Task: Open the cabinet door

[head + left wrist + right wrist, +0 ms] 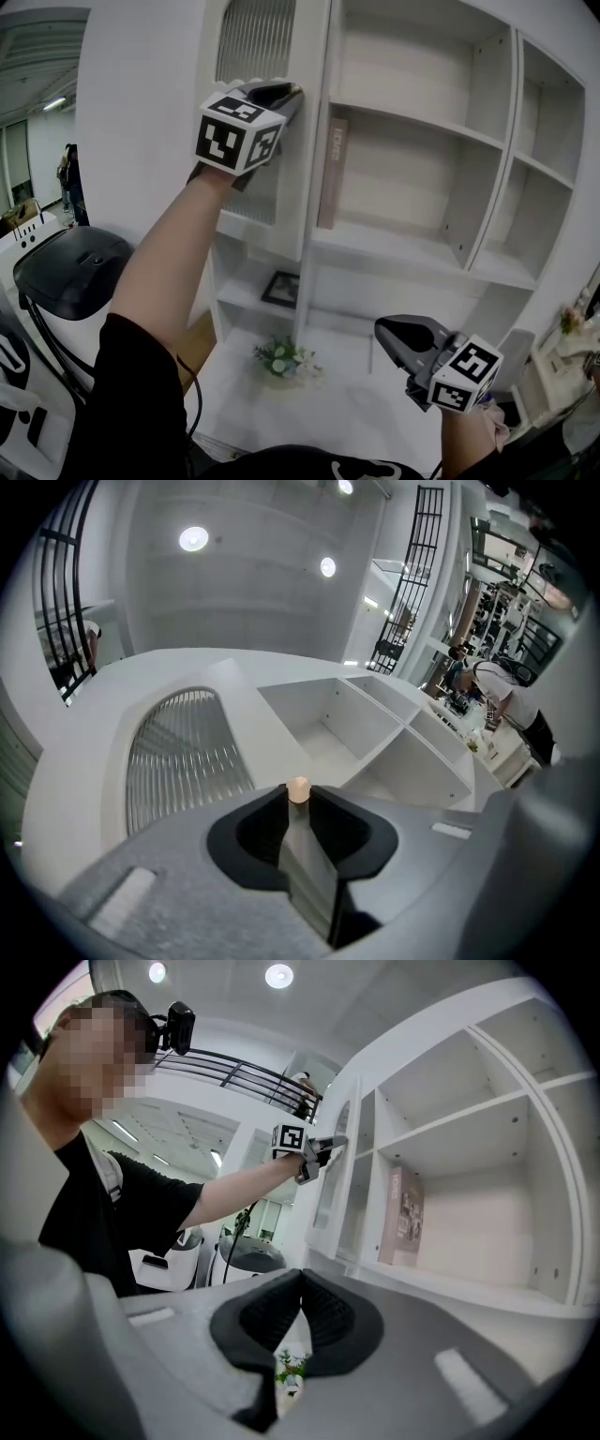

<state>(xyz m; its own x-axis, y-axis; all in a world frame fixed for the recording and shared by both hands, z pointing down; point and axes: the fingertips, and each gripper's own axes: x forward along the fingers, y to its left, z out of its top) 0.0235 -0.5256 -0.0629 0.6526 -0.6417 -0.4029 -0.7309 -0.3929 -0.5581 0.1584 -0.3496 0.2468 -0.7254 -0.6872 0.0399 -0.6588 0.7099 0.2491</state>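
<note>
Clamping the free edge of the cabinet door (307, 169) (248, 733), the left gripper (286, 94) (298, 799) has its jaws pressed on the thin panel, held part-way apart by it; the door, white with ribbed glass, stands ajar at the upper left of the shelf unit (487, 141); the right gripper (389, 330) (300, 1281) hovers low at the near right, tips together, empty; flowers (281, 356) sit below.

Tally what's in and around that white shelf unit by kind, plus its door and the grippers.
White cabinet door with ribbed glass pane: 1
Tall beige book, upright: 1
Dark-framed picture: 1
Bunch of white and green flowers: 1
Grey handheld grippers: 2, left gripper and right gripper
Total: 6
</note>
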